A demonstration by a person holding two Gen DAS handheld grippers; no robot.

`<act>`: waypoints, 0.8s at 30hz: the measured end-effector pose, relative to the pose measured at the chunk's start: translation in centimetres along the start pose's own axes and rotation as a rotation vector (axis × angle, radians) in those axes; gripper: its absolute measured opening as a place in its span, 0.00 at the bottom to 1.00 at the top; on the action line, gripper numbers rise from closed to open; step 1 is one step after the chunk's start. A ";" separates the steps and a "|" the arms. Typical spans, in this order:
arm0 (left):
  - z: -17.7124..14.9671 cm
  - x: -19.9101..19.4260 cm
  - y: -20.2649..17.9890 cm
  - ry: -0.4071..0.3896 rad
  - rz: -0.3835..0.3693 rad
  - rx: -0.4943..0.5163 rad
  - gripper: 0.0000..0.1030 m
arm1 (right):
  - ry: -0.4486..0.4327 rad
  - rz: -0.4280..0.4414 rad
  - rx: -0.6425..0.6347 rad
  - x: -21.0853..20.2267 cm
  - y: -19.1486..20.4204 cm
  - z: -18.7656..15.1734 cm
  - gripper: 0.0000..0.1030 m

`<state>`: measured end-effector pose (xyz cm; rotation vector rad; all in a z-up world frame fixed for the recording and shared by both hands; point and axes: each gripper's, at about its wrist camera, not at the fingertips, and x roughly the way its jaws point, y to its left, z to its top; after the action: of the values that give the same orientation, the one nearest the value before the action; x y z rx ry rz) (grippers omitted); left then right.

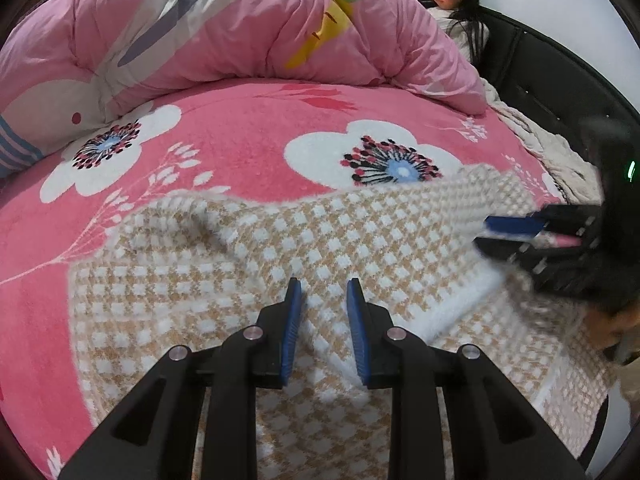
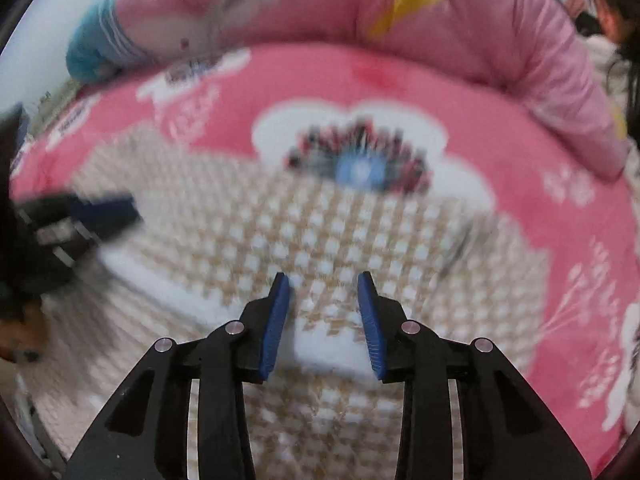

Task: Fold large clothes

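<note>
While both tongs stand spread and pinch nothing, the beige-and-white checked garment [image 1: 280, 248] lies partly folded on the pink floral blanket [image 1: 240, 128] covering the bed. Left tongs [image 1: 324, 292] hover over its white hem; right tongs [image 2: 324, 284] hover above a folded edge. A pink duvet [image 1: 240, 28] is heaped behind.

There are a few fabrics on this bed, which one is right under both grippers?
The beige-and-white checked garment, lying beneath the open left gripper and right gripper. The pink flowered blanket lies under it; the pink quilt is heaped further back.
</note>
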<state>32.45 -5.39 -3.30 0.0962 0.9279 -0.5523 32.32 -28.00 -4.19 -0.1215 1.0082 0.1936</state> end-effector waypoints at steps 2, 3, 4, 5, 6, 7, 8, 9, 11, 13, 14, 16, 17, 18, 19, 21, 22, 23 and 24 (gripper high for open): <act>0.7 -0.7 -0.1 -0.010 0.009 0.009 0.23 | -0.003 0.013 0.021 -0.8 -0.5 -0.3 0.32; 1.3 -1.5 -0.3 -0.040 0.021 0.021 0.23 | 0.000 0.017 0.026 -1.1 -0.6 -0.5 0.32; 1.9 -1.9 -0.4 -0.062 0.020 0.030 0.26 | 0.002 0.020 0.025 -1.3 -0.8 -0.5 0.32; 2.9 -2.5 -0.7 -0.099 0.004 0.035 0.33 | 0.005 0.022 0.028 -1.4 -0.9 -0.6 0.32; 3.6 -2.7 -1.0 -0.115 -0.004 0.027 0.36 | 0.004 0.018 0.036 -1.8 -0.8 -0.9 0.32; 4.6 -2.4 -1.4 -0.113 -0.022 0.012 0.39 | 0.008 0.015 0.039 -2.4 -0.8 -1.0 0.32; 5.2 -1.9 -1.8 -0.096 -0.044 0.014 0.40 | 0.010 0.011 0.038 -3.0 -0.8 -0.8 0.31; 5.7 -1.2 -2.2 -0.077 -0.050 0.023 0.40 | 0.003 0.013 0.049 -3.7 -0.8 -0.6 0.34; 6.3 0.7 -2.5 -0.038 -0.010 0.024 0.40 | -0.040 0.031 0.086 -4.3 -0.7 0.4 0.36; 6.1 2.0 -2.0 -0.009 0.007 0.001 0.40 | -0.079 0.035 0.115 -4.6 -0.7 1.4 0.37; 5.8 2.9 -1.6 0.013 0.004 -0.015 0.40 | -0.081 0.034 0.128 -4.3 -0.8 1.8 0.37; 5.0 3.5 -1.3 0.015 -0.002 -0.007 0.40 | -0.034 0.041 0.131 -2.2 -0.8 2.0 0.37; 4.5 3.4 -1.3 0.006 -0.002 0.006 0.40 | 0.003 0.028 0.127 -0.8 -0.8 1.7 0.37; 4.0 3.3 -1.3 0.012 -0.002 0.017 0.40 | 0.007 0.025 0.120 -0.1 -0.7 1.0 0.37; 3.6 3.2 -1.3 0.019 0.000 0.028 0.40 | -0.014 0.019 0.103 -0.4 -0.6 0.3 0.37; 2.6 2.5 -1.4 0.017 0.017 0.076 0.40 | -0.023 0.002 0.078 -1.5 -0.2 -0.7 0.37; 2.3 2.2 -1.4 0.018 0.024 0.088 0.40 | -0.024 -0.006 0.067 -2.2 0.0 -1.4 0.37; 1.8 1.8 -1.4 0.021 0.033 0.103 0.40 | -0.026 -0.015 0.052 -2.7 0.1 -1.9 0.37; 1.4 1.3 -1.3 0.023 0.041 0.107 0.40 | -0.027 -0.030 0.038 -3.4 0.3 -2.6 0.37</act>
<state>33.48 -7.46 -3.24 0.2179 0.9164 -0.5643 28.38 -28.51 -2.70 -0.0992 0.9816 0.1483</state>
